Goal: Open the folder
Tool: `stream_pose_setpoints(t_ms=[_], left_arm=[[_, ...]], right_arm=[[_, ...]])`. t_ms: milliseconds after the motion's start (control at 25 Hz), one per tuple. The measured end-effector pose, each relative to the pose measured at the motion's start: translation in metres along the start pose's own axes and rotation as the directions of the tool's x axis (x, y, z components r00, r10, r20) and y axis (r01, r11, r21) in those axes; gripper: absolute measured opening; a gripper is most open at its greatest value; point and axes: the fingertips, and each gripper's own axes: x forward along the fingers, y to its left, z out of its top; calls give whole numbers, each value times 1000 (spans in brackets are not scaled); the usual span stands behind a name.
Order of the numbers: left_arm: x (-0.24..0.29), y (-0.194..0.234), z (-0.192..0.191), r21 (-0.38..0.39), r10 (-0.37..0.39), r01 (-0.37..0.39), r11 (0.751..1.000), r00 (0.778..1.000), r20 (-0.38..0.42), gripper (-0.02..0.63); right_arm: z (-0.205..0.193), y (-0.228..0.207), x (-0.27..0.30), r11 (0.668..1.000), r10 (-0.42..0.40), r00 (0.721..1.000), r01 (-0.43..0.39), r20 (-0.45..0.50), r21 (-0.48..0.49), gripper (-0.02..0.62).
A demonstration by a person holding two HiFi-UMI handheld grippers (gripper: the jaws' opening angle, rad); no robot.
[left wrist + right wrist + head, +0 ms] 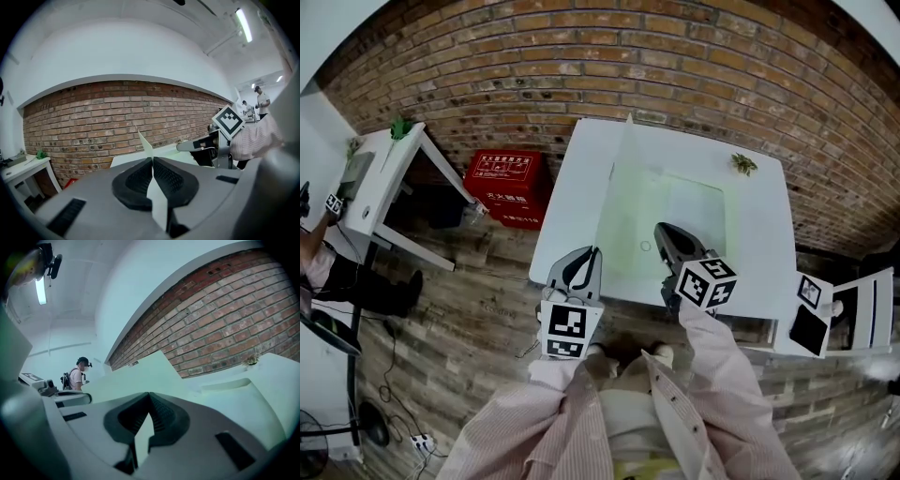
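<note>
1. Your views were bright and evenly lit; a ceiling tube (pixel 243 24) glared overhead.
2. Fisheye lenses bowed the brick wall (pixel 609 66) and blacked out the corners.
3. Your right gripper view carried a green cast.
4. The left gripper (pixel 152 161) looked soft up close.

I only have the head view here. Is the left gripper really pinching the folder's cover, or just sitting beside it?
Observer: Pinching it. The left gripper view shows the left gripper shut on the thin edge of the cover.
Operator: And the right one, is it empty?
Observer: No. The right gripper view shows the right gripper shut on a second pale sheet of the folder.
</note>
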Motion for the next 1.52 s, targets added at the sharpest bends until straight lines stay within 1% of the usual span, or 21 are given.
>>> stream_pose_setpoints(t_ms=[200, 360, 480, 600, 760, 880, 1040, 1360, 1520], left_arm=[[-3, 19, -13, -55, -3, 2, 998, 1000, -18, 6], [-2, 31, -25, -75, 24, -28, 997, 999, -45, 11], [-2, 40, -31, -109, 50, -57, 992, 997, -61, 12], [-1, 50, -39, -152, 85, -96, 984, 993, -76, 15], [-1, 63, -54, -227, 137, -159, 961, 984, -112, 17], [1, 69, -64, -254, 164, -196, 947, 977, -139, 20], [4, 81, -77, -298, 206, -249, 921, 964, -169, 23], [4, 97, -106, -339, 266, -334, 880, 936, -232, 37], [4, 105, -122, -355, 301, -384, 852, 915, -268, 58]], right_arm=[[-6, 17, 8, 1000, -12, 1000, 12, 13, 6, 5], [-14, 27, 10, 1000, -14, 1000, 14, 16, 2, 3], [-16, 33, 12, 1000, -11, 1000, 11, 19, -7, 5], [-21, 39, 15, 1000, 5, 1000, -5, 1, -12, 5], [-31, 43, 22, 999, 41, 999, -41, -35, -3, 5], [-38, 45, 30, 998, 62, 996, -62, -59, 4, 5], [-45, 53, 43, 995, 98, 992, -97, -78, 13, 5], [-66, 70, 60, 988, 147, 984, -142, -101, 53, 3], [-70, 75, 62, 986, 154, 983, -147, -102, 73, 5]])
